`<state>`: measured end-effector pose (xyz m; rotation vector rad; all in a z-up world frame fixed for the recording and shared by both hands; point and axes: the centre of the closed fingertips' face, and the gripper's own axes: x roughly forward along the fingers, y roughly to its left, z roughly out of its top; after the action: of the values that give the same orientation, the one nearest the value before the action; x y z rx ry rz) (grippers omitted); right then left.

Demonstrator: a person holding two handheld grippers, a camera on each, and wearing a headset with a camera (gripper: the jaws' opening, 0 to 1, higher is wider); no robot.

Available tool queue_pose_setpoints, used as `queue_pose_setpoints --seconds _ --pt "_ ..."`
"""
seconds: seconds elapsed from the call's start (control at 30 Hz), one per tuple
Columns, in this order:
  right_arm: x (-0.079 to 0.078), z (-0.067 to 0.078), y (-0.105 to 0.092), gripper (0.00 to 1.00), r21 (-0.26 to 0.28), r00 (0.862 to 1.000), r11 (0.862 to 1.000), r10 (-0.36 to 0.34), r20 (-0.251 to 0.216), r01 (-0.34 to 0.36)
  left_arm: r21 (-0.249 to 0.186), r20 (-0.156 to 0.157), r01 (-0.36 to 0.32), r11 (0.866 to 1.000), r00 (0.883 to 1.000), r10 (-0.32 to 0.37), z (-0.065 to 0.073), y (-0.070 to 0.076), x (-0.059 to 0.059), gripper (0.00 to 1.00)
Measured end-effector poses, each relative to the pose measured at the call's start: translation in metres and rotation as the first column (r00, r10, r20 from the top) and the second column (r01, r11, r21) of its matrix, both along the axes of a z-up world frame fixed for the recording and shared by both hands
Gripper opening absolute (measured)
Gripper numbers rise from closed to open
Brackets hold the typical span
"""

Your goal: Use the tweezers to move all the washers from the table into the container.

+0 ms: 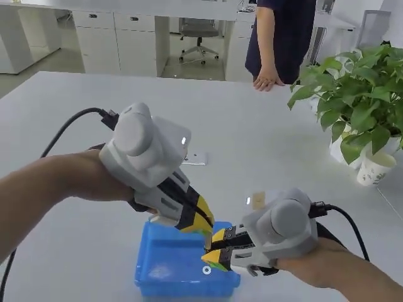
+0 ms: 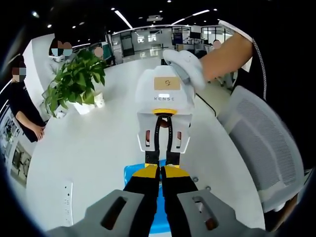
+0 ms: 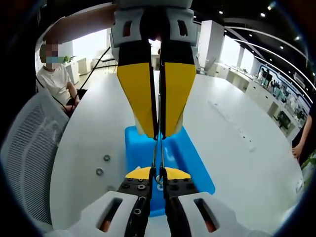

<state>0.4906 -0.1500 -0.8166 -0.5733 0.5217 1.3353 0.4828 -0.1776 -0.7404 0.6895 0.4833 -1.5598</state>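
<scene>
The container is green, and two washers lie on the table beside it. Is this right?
No, the container is blue, not green; the right gripper view shows it. Two washers do lie on the table beside it.

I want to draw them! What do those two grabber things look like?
Both the left gripper and right gripper are rounded light-grey shells with black tongs tipped yellow. A black cable trails from each. The right one's front reads XENSE.

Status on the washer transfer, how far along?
Done: one washer appears to lie in the blue container. In hand: the left hand-held gripper holds the tweezers over the container. Left: two washers sit on the table beside it.
</scene>
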Motion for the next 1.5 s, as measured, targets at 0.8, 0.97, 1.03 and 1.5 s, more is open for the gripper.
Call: queue_pose_setpoints --seconds 0.8,0.97,1.03,1.5 --pt "0.021 -0.036 0.002 0.09 -0.015 0.999 1.0 0.012 -0.035 -0.012 0.032 -0.013 -0.024 0.999 1.0 0.025 -0.036 0.004 0.025 0.05" --pt "0.024 -0.041 0.001 0.1 -0.026 0.999 1.0 0.014 -0.038 -0.015 0.029 -0.031 -0.035 0.999 0.999 0.036 -0.042 0.003 0.028 0.05" --pt "0.024 -0.043 0.001 0.1 -0.03 0.999 0.999 0.015 -0.04 -0.016 0.029 -0.035 -0.037 0.999 0.999 0.038 -0.044 0.003 0.029 0.05" --pt "0.029 -0.05 0.0 0.1 -0.05 0.999 0.998 0.021 -0.045 -0.024 0.024 -0.052 -0.057 0.998 0.997 0.059 -0.05 0.003 0.032 0.05"
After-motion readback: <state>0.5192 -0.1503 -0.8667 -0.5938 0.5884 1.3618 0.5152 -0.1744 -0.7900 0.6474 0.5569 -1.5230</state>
